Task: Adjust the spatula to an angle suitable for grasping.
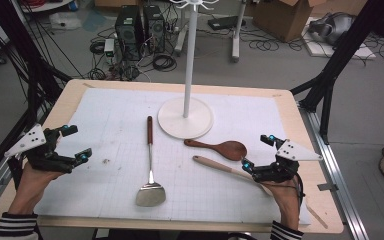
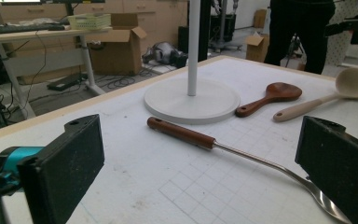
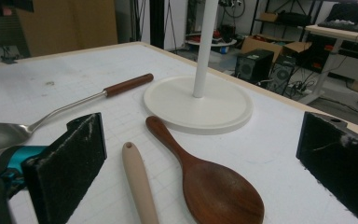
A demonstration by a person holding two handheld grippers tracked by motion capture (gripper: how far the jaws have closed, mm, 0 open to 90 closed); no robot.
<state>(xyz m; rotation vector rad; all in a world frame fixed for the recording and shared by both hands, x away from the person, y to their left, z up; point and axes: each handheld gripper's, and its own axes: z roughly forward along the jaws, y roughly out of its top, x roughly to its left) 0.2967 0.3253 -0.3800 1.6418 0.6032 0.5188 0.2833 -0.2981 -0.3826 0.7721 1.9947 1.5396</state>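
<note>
Both spread, nothing pinched: left gripper (image 1: 72, 144) held at table's (image 1: 285, 107) left edge; right gripper (image 1: 256, 151) apparently just over pale spoon (image 1: 220, 166).

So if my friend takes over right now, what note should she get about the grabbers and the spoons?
Left gripper: open, empty, at the mat's left side.
Right gripper: open, empty, just above the pale wooden spoon.
Dark wooden spoon: flat on the mat, beside the pale one, near the stand's base.
Metal spatula: flat in the middle, wooden handle pointing toward the white stand.
Done: nothing picked up; all three utensils lie on the white mat.
Left: probably grab each utensil, maybe for hanging on the stand's hooks.
</note>
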